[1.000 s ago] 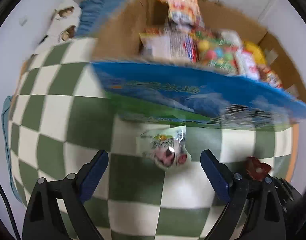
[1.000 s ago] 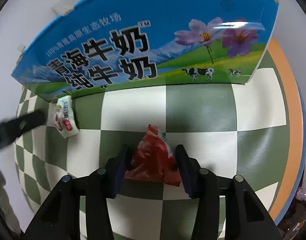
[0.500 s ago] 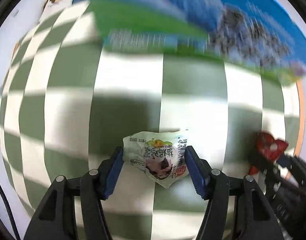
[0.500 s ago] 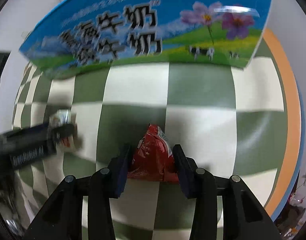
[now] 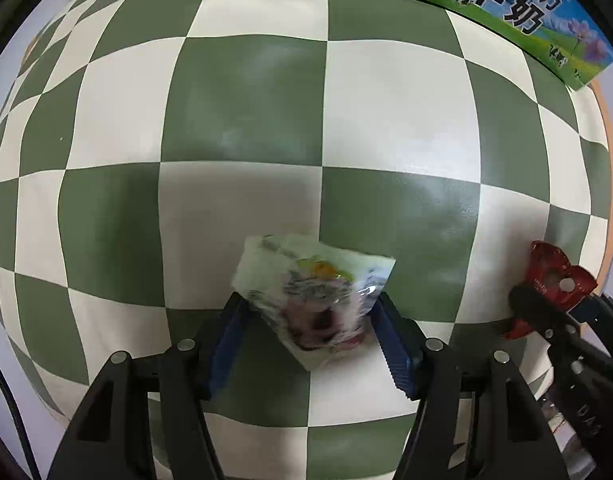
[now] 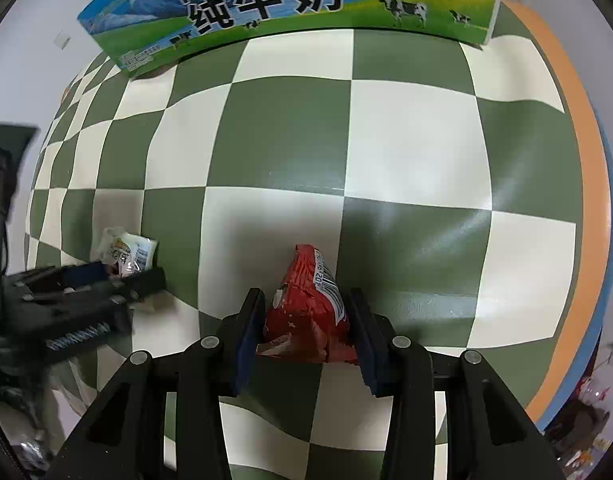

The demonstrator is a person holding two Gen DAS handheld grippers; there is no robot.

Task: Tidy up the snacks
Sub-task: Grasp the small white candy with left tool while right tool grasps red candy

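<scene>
Jaws: left gripper (image 5: pixel 308 322) opening, blurred white packet (image 5: pixel 310 292) between; right gripper (image 6: pixel 306 320) clamps red packet (image 6: pixel 308 316).

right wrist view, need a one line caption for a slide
Right gripper clamps a red snack packet over a green-and-white checkered mat, milk carton box beyond.

A: The green-and-cream checked worktop (image 5: pixel 250 92) looks smooth, with a soft sheen.
B: Beside the printed cardboard milk box (image 6: pixel 290 0), yes. The red packet (image 6: pixel 310 316) is crinkly glossy foil; the white packet (image 5: pixel 310 296), shiny plastic film.
</scene>
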